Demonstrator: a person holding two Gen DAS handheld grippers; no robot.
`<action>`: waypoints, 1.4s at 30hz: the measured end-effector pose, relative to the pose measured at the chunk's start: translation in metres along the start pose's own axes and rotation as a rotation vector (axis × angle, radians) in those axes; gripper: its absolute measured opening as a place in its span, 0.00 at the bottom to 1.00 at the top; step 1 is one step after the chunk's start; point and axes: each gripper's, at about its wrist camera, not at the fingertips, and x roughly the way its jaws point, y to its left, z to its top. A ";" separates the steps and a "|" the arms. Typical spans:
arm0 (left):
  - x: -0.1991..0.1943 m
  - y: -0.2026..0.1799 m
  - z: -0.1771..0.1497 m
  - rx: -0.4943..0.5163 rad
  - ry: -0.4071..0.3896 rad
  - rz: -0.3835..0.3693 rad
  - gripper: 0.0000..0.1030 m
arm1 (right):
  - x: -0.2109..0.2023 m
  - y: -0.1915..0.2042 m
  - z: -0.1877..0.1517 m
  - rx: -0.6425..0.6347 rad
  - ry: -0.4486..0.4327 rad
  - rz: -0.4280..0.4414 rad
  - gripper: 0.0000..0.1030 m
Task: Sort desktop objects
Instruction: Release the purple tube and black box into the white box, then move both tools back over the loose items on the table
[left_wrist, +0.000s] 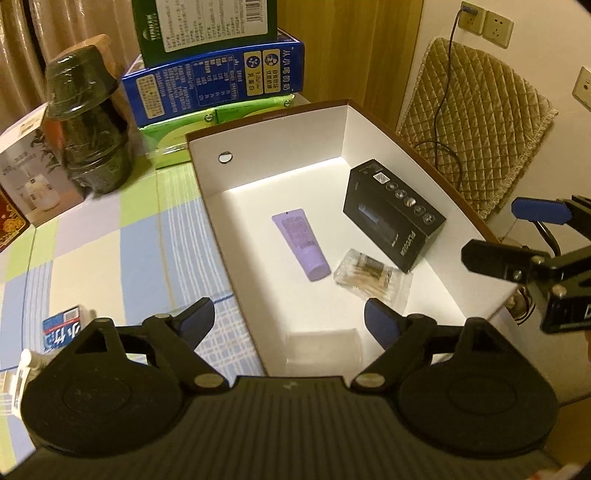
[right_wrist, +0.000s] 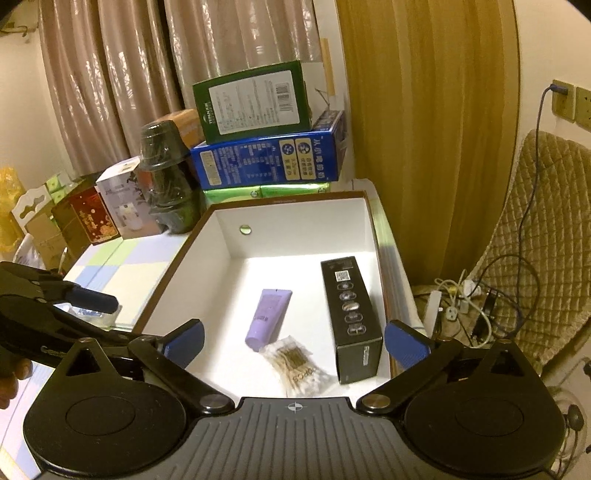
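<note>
Left wrist view: your left hand-held gripper (left_wrist: 290, 325) stands apart, empty, above the near end of the white-lined open cardboard box (left_wrist: 266, 147). Your right hand-held gripper (right_wrist: 293, 341) likewise gapes empty. Inside lie the lilac plastic tube (left_wrist: 301, 243), clear cotton-swab packet (left_wrist: 369, 277) and, far right, black rectangular carton (left_wrist: 393, 218).

The black box (left_wrist: 393, 214) carries "FLYCO" along one end — the cotton-swab packet (right_wrist: 295, 367) reads "PCS" — print on the blue carton (right_wrist: 267, 157) is too small to read.
</note>
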 end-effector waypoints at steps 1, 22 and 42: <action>-0.003 0.001 -0.003 0.000 -0.003 0.001 0.84 | -0.003 0.002 -0.002 0.001 0.000 -0.001 0.98; -0.070 0.044 -0.078 -0.033 -0.032 0.019 0.84 | -0.039 0.056 -0.053 -0.001 0.100 0.020 0.98; -0.094 0.111 -0.133 -0.111 0.022 0.069 0.85 | -0.008 0.149 -0.079 -0.079 0.245 0.168 0.98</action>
